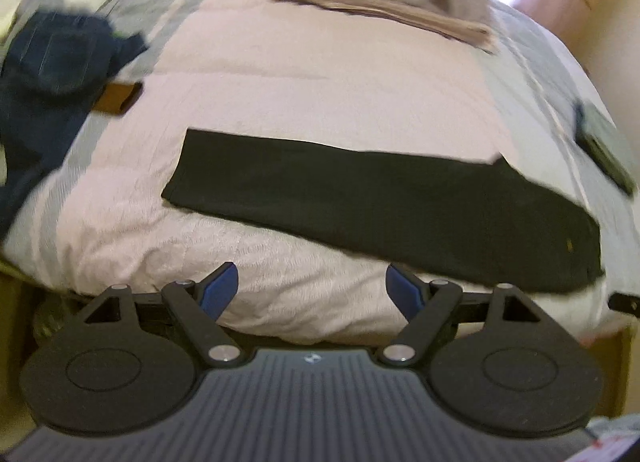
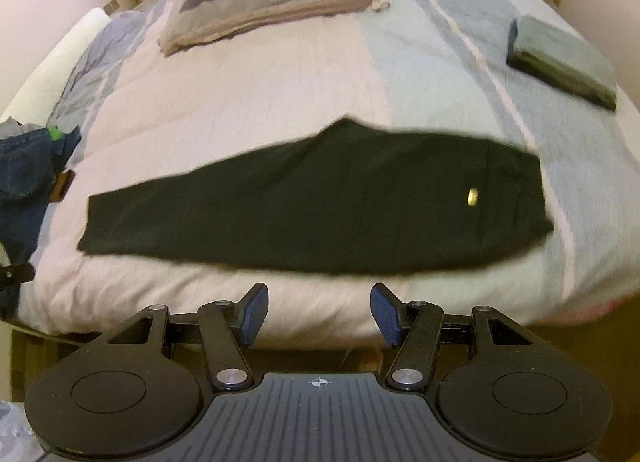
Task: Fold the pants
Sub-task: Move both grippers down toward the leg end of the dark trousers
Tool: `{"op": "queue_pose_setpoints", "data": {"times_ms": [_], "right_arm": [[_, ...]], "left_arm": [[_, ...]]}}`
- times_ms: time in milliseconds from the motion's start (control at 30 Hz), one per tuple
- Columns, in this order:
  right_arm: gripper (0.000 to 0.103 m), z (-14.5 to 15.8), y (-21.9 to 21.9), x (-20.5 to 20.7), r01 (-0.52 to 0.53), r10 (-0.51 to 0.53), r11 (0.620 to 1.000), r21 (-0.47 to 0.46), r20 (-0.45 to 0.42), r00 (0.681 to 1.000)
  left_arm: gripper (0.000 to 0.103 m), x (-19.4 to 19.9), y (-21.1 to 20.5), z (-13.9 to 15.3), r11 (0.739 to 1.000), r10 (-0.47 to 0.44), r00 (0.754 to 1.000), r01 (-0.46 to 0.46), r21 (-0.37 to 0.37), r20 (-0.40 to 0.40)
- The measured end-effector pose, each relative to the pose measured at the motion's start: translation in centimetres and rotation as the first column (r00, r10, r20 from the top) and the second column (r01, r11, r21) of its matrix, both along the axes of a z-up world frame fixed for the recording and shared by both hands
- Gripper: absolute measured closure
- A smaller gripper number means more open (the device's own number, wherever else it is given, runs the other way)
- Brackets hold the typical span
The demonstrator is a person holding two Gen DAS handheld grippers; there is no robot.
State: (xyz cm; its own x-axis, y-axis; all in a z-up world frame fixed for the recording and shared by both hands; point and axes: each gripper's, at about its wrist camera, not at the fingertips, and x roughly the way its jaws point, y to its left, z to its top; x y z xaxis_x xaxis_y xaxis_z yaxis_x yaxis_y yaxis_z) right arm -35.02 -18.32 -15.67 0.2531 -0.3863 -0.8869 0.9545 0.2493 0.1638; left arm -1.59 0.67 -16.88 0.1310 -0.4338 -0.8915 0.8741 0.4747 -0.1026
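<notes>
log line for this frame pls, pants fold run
stage: pre-grasp | black pants: flat on bed, folded lengthwise | left gripper: open, empty | right gripper: open, empty

The black pants (image 1: 384,213) (image 2: 320,205) lie flat on the bed's striped pink and pale blue cover (image 2: 256,93), folded lengthwise into one long dark band running crosswise near the bed's near edge. The narrow hem end lies to the left, the wider waist end to the right, where a small yellowish tag (image 2: 473,196) shows.

Left gripper (image 1: 312,288), right gripper (image 2: 319,314): black linkages, blue pads, silver pivot screws.
</notes>
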Motion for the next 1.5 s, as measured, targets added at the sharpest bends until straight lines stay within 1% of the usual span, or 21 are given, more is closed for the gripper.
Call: {"op": "queue_pose_setpoints", "data": {"times_ms": [67, 100, 167, 233, 300, 333, 467, 600, 733, 800, 867, 900, 967, 1000, 1100, 1167, 1233, 1300, 1400, 1433, 1500], "right_arm": [[0.049, -0.8, -2.4, -0.4, -0.051, 0.05, 0.998, -0.021, -0.022, 0.998], [0.049, -1.4, -3.5, -0.4, -0.079, 0.078, 0.997, -0.024, -0.036, 0.996], [0.049, -2.8, -5.4, -0.4, -0.13, 0.129, 0.991, -0.017, -0.055, 0.99], [0.049, -4.7, -7.0, 0.1, -0.181, 0.18, 0.984, 0.001, -0.066, 0.981], [0.049, -6.6, -7.9, 0.8, -0.211, 0.213, 0.977, 0.022, -0.085, 0.973], [0.049, -7.7, -8.3, 1.2, -0.22, 0.222, 0.975, 0.036, -0.092, 0.971], [0.049, -12.0, -9.8, 2.5, -0.183, 0.191, 0.98, 0.077, -0.123, 0.974], [0.049, -15.3, -10.4, 3.6, -0.099, 0.111, 0.991, 0.093, -0.14, 0.984], [0.049, -17.1, -9.9, 4.8, 0.016, -0.007, 0.997, 0.077, -0.11, 0.994], [0.049, -17.6, -9.1, 5.9, 0.029, -0.023, 0.998, 0.058, -0.112, 0.993], [0.049, -17.9, -7.8, 8.1, 0.009, -0.005, 1.0, 0.029, -0.111, 0.994], [0.049, -18.0, -7.6, 9.1, -0.006, 0.008, 1.0, 0.017, -0.107, 0.994], [0.049, -18.4, -6.5, 12.1, -0.044, 0.043, 0.999, -0.004, -0.089, 0.995], [0.049, -18.6, -6.1, 13.6, -0.066, 0.065, 0.998, -0.011, -0.08, 0.995], [0.049, -19.5, -4.8, 18.2, -0.124, 0.123, 0.992, -0.022, -0.06, 0.991], [0.049, -19.8, -4.4, 20.8, -0.145, 0.144, 0.989, -0.024, -0.033, 0.989], [0.049, -20.2, -4.1, 23.0, -0.151, 0.15, 0.988, -0.035, -0.04, 0.988], [0.049, -20.8, -3.9, 24.5, -0.148, 0.146, 0.988, -0.043, -0.062, 0.987], [0.049, -22.9, -3.6, 25.7, -0.175, 0.164, 0.983, -0.063, -0.153, 0.975], [0.049, -22.9, -3.5, 25.8, -0.174, 0.16, 0.982, -0.07, -0.167, 0.973], [0.049, -22.3, -3.6, 25.5, -0.146, 0.133, 0.986, -0.081, -0.156, 0.979]], "left_arm": [[0.035, 1.4, -0.8, -1.4, 0.997, 0.078, 0.996, -0.079, -0.018, -0.036], [0.038, 2.1, -1.1, -2.4, 0.992, 0.125, 0.991, -0.126, -0.021, -0.049], [0.048, 3.2, -1.4, -4.1, 0.979, 0.196, 0.978, -0.199, -0.037, -0.076], [0.049, 4.3, -1.6, -6.0, 0.962, 0.265, 0.958, -0.27, -0.033, -0.109], [0.053, 5.3, -1.6, -7.9, 0.944, 0.322, 0.937, -0.328, -0.025, -0.133], [0.056, 5.8, -1.6, -8.6, 0.937, 0.342, 0.929, -0.349, -0.023, -0.143], [0.059, 8.3, -1.6, -12.0, 0.907, 0.407, 0.894, -0.42, -0.032, -0.187], [0.059, 12.0, -1.9, -16.2, 0.869, 0.463, 0.841, -0.492, -0.041, -0.28], [0.059, 15.9, -1.8, -20.6, 0.827, 0.511, 0.776, -0.561, -0.036, -0.369], [0.059, 17.7, -1.6, -22.5, 0.801, 0.535, 0.734, -0.598, -0.024, -0.418], [0.06, 18.9, -1.3, -23.5, 0.784, 0.535, 0.704, -0.619, -0.036, -0.467], [0.06, 19.4, -1.3, -23.8, 0.782, 0.528, 0.699, -0.621, -0.044, -0.483], [0.06, 20.0, -1.5, -24.2, 0.79, 0.505, 0.7, -0.61, -0.055, -0.505], [0.06, 20.2, -1.6, -24.4, 0.797, 0.493, 0.704, -0.601, -0.059, -0.512], [0.061, 20.6, -1.8, -25.1, 0.823, 0.452, 0.726, -0.563, -0.072, -0.518], [0.063, 21.1, -1.7, -25.6, 0.826, 0.437, 0.727, -0.557, -0.082, -0.529], [0.063, 21.7, -1.8, -26.0, 0.83, 0.425, 0.73, -0.551, -0.093, -0.535], [0.063, 22.2, -2.1, -26.3, 0.832, 0.417, 0.733, -0.546, -0.1, -0.538], [0.064, 22.4, -2.6, -26.6, 0.834, 0.414, 0.734, -0.543, -0.1, -0.538], [0.064, 22.2, -2.5, -26.5, 0.828, 0.419, 0.727, -0.552, -0.099, -0.543], [0.064, 22.0, -1.9, -26.3, 0.82, 0.416, 0.716, -0.562, -0.111, -0.561]]}}
